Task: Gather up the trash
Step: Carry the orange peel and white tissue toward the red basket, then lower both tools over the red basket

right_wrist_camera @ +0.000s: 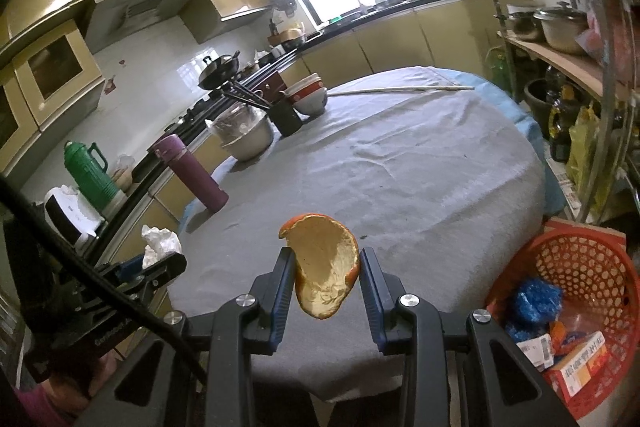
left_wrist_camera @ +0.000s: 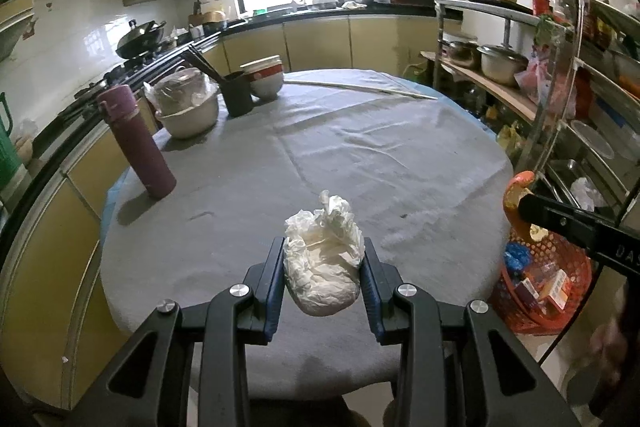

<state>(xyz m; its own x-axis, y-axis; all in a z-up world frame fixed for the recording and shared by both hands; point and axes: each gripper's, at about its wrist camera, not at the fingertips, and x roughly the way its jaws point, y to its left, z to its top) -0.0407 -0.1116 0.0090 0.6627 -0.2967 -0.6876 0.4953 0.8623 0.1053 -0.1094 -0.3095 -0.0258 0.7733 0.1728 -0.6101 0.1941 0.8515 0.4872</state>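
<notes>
Both claws carry trash above the near edge of the round table draped in grey cloth (left_wrist_camera: 360, 147).

The left gripper (left_wrist_camera: 323, 269) is clamped on a crumpled white paper tissue wad (left_wrist_camera: 322, 267), pads pressed to its two sides; the wad's long axis runs away from the camera, its rounded, smoother bulk hanging nearest and its crinkled, ragged tuft pointing toward the far side of the table. The right gripper (right_wrist_camera: 326, 271) is closed on a curved piece of orange peel (right_wrist_camera: 326, 267), held on edge with its long axis upright, pale pithy hollow facing the camera and a thin orange rim showing along the top. Low at the right of the table stands a red perforated plastic basket (right_wrist_camera: 576, 259) holding blue wrapping and small cartons.
</notes>
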